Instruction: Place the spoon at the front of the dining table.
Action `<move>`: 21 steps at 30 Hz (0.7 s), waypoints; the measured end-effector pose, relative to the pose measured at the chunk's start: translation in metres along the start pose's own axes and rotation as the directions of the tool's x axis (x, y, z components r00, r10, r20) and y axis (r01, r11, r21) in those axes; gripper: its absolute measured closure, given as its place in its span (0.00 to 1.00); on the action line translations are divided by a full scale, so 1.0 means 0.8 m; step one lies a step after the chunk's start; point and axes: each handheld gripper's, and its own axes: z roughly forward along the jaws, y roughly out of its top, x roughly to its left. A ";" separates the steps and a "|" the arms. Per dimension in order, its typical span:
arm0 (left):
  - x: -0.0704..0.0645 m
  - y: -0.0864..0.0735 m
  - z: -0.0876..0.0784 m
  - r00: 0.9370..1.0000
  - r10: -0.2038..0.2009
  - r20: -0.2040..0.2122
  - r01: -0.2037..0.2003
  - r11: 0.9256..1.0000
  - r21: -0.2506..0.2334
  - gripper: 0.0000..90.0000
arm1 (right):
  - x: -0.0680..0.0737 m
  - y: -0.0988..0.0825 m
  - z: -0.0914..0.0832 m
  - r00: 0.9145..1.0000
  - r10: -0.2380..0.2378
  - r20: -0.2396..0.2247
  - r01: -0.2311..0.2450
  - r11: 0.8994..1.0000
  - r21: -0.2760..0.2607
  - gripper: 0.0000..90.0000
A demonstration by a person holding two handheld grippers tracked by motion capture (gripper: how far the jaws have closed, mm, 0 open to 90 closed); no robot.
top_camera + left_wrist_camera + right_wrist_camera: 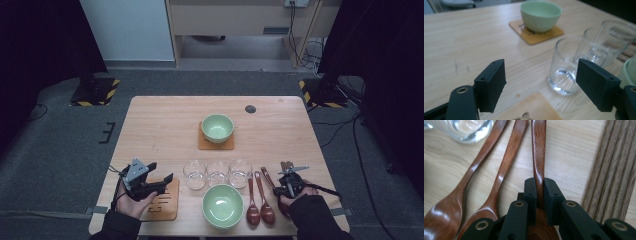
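My right gripper (pixel 539 195) is shut on the handle of a brown wooden spoon (pixel 539 152) that lies on the table. In the high view this gripper (pixel 287 186) sits at the near right, with the held spoon (pixel 268 177) rightmost of three. My left gripper (pixel 541 85) stands open with nothing between its jaws, pointing at the nearest glass (pixel 564 67). From above, that gripper (pixel 150 182) hovers over an orange coaster (pixel 165 202) at the near left.
Two more spoons (pixel 251 200) (pixel 265 200) lie left of the held one. Three empty glasses (pixel 217 172) stand in a row. One green bowl (pixel 222 205) is at the front edge, another (pixel 217 128) on a coaster (pixel 216 144) mid-table. A ridged brown strip (pixel 614 175) lies right of the spoons.
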 end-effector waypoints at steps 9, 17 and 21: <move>-0.031 0.032 0.014 0.997 0.006 0.079 0.001 0.996 -0.092 0.26 | -0.011 -0.001 -0.011 0.999 0.015 -0.032 -0.020 0.991 -0.136 0.90; -0.070 0.062 0.046 0.987 0.022 0.158 -0.003 0.993 -0.117 0.27 | -0.015 0.001 -0.023 0.999 0.002 -0.050 -0.015 0.963 -0.270 0.90; -0.086 0.073 0.059 0.982 0.029 0.189 -0.006 0.993 -0.122 0.28 | -0.016 0.002 -0.029 0.997 -0.016 -0.076 -0.010 0.947 -0.321 0.90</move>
